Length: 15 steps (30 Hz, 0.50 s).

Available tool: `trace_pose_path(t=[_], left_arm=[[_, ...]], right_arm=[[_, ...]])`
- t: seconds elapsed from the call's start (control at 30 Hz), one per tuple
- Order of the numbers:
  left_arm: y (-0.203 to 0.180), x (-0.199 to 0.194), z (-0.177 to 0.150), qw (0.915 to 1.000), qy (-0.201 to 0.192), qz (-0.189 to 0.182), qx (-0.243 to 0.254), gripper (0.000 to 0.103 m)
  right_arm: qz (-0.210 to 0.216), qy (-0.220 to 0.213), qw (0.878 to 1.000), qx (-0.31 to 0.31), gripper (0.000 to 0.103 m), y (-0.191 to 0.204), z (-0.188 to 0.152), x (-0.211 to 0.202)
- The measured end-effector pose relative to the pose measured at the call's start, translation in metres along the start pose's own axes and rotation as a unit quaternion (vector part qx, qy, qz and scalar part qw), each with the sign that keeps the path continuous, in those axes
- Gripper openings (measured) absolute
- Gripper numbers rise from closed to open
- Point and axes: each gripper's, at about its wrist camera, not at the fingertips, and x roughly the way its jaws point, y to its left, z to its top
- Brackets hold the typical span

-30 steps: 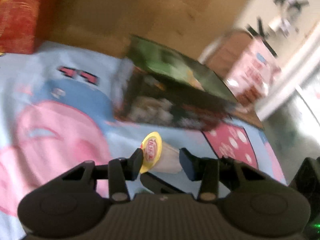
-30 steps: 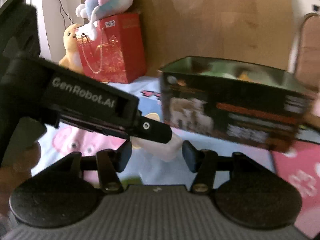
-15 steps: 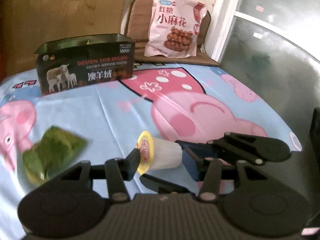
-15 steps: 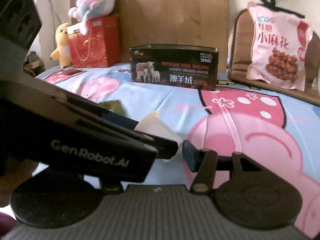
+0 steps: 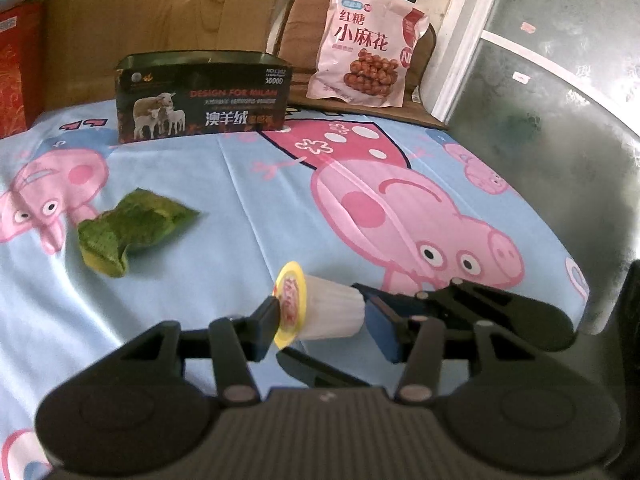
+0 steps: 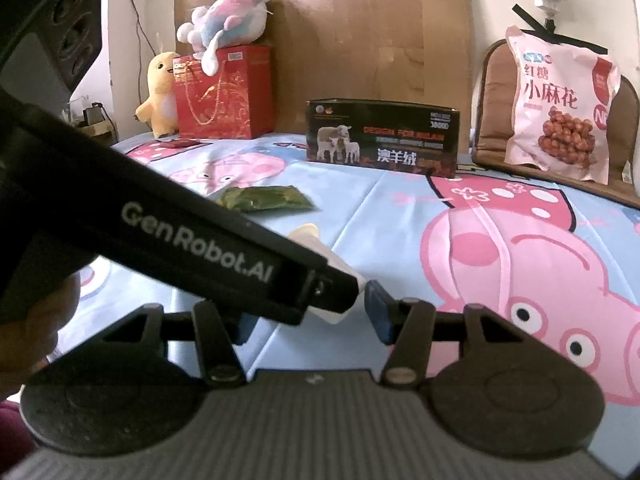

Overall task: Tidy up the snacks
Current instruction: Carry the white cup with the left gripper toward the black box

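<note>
A: What has changed?
B: The left gripper (image 5: pixel 320 316), pinching the small white yellow-lidded jelly cup (image 5: pixel 320 312), has pulled well back from the dark open sheep-printed box (image 5: pixel 202 98).
A: So nothing is boxed yet?
B: Seemingly. The right gripper (image 6: pixel 308 316) hangs spread, empty, beside the cup.

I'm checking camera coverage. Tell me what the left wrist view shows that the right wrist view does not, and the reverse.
Left wrist only: the jelly cup's yellow lid facing the camera, and the grey glass door.
Right wrist only: the red gift bag, yellow plush and pastel plush.
Both: jelly cup in the left gripper, black tin, green packet, pink snack bag.
</note>
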Motion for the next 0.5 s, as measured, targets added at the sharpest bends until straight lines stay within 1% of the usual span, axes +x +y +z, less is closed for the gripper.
trace_pose_path(t=[0.37, 0.43, 0.5], left_arm=[[0.002, -0.005, -0.005, 0.9999, 0.000, -0.005, -0.011, 0.048], [0.005, -0.006, -0.005, 0.9998, 0.001, -0.012, -0.016, 0.048], [0.014, -0.007, -0.004, 0.9991, 0.004, -0.030, -0.031, 0.048]], right_arm=[[0.001, -0.006, 1.000, -0.003, 0.058, 0.008, -0.005, -0.008], [0.002, -0.007, 1.000, -0.003, 0.058, 0.009, -0.005, -0.008], [0.001, -0.007, 1.000, -0.004, 0.059, 0.011, -0.006, -0.009]])
